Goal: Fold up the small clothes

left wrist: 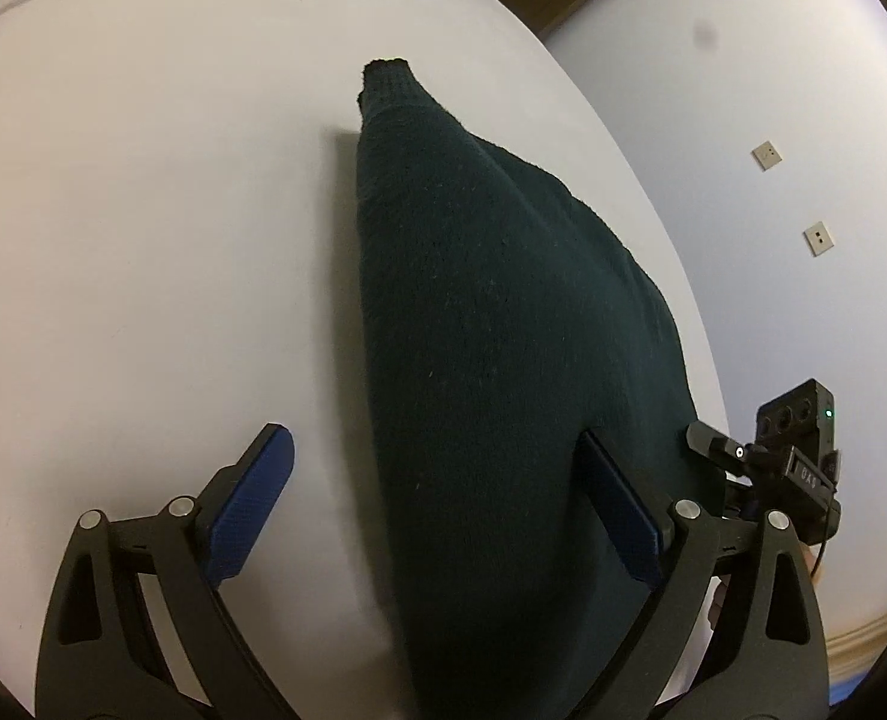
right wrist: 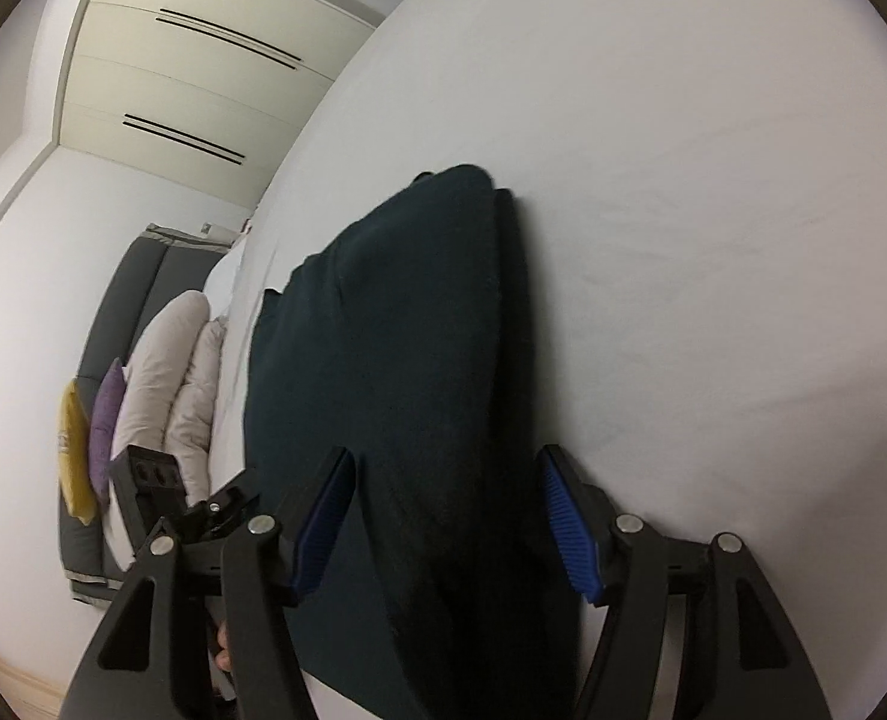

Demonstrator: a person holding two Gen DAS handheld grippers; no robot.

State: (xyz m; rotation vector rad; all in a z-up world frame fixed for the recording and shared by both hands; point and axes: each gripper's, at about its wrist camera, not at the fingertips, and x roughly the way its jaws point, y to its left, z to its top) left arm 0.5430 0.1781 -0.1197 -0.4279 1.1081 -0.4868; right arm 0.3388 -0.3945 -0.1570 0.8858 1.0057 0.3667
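Observation:
A dark green knitted garment (left wrist: pixel 491 324) lies in a long folded strip on the white bed sheet (left wrist: pixel 143 240), its narrow ribbed end farthest from me. My left gripper (left wrist: pixel 437 450) stands wide open over the near part: one blue pad (left wrist: pixel 257 498) is above bare sheet, the other (left wrist: pixel 617 510) above the knit. In the right wrist view the same garment (right wrist: pixel 383 360) runs away between the fingers of my right gripper (right wrist: pixel 446 468). That gripper is open, with its blue pads (right wrist: pixel 566 522) on either side of the cloth and not pinching it. The garment's near end is hidden below both frames.
The bed edge (left wrist: pixel 671 252) runs close along the garment's side, with a pale wall and two sockets (left wrist: pixel 766 155) beyond. In the right wrist view, a grey headboard (right wrist: pixel 143 276), a beige duvet (right wrist: pixel 167 372), purple and yellow cushions (right wrist: pixel 104 420) and a white wardrobe (right wrist: pixel 203 60) lie to the left.

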